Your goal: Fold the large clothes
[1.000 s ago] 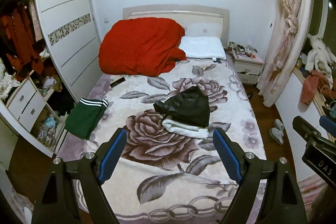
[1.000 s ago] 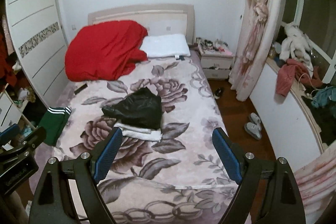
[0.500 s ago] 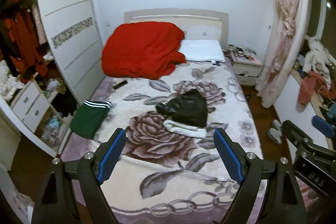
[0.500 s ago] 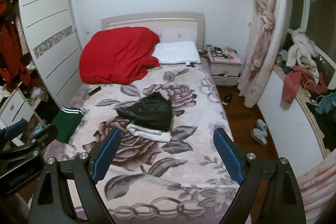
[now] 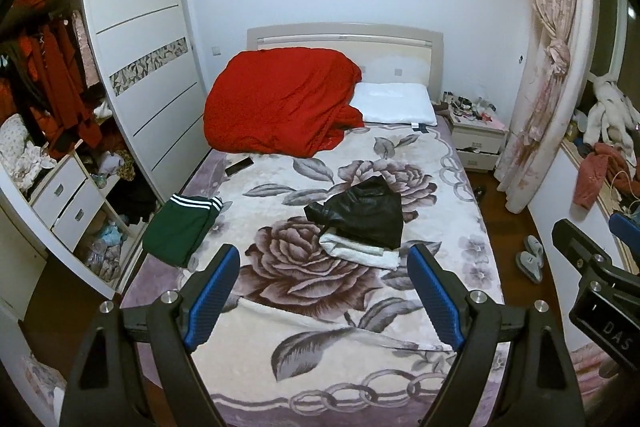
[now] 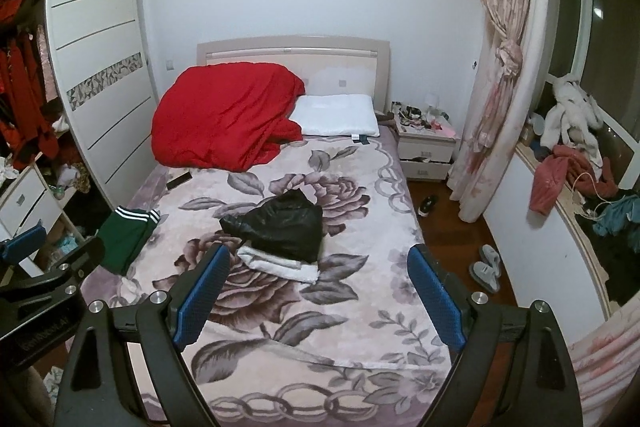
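With both my left gripper (image 5: 322,291) and right gripper (image 6: 318,293) spread wide and empty above the bed (image 5: 476,211), I risked toppling the white stack (image 5: 360,253) beneath the black jacket (image 5: 362,215) mid-bed by grabbing carelessly.

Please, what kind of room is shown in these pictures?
Very likely a home bedroom: a bed with a floral plush blanket and a white pillow, a tall white sliding-door wardrobe, and a small white bedside cabinet.
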Action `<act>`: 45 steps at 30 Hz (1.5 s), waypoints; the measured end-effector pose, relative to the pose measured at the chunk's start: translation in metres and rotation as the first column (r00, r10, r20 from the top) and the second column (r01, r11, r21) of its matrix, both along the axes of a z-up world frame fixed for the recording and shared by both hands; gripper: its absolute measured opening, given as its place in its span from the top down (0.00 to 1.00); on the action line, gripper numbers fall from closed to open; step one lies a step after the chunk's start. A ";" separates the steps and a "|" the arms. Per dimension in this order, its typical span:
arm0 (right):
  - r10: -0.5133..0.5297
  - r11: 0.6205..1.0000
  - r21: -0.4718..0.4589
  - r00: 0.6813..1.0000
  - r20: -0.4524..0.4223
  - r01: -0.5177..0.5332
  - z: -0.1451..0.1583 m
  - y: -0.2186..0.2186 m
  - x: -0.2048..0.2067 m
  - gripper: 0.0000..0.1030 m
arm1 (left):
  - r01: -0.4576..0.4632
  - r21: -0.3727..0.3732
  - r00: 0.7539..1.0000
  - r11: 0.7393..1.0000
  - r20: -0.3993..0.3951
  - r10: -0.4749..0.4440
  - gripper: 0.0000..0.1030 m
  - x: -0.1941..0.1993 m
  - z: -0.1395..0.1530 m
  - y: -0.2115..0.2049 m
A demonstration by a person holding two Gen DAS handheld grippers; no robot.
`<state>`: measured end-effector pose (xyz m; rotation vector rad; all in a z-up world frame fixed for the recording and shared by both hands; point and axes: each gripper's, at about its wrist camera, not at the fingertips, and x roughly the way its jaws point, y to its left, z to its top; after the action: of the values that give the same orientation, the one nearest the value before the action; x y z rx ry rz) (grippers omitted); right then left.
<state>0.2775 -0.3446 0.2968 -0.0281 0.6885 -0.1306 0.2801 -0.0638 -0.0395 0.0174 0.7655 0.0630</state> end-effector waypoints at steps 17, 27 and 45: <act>0.004 1.000 0.002 1.000 -0.002 -0.004 0.003 -0.006 -0.001 0.11 | -0.007 0.000 1.000 1.000 0.008 0.007 0.17 0.000 0.004 -0.005; 0.014 1.000 -0.001 1.000 0.003 -0.014 0.008 -0.009 0.004 0.11 | -0.017 -0.003 1.000 1.000 0.025 0.017 0.17 -0.001 0.012 -0.013; 0.019 1.000 0.007 1.000 0.008 -0.019 0.010 -0.007 0.002 0.11 | -0.017 -0.007 0.999 1.000 0.037 0.017 0.17 -0.002 0.018 -0.014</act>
<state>0.2791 -0.3521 0.3065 -0.0269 0.6807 -0.1099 0.2777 -0.0777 -0.0214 0.0030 0.7293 0.0762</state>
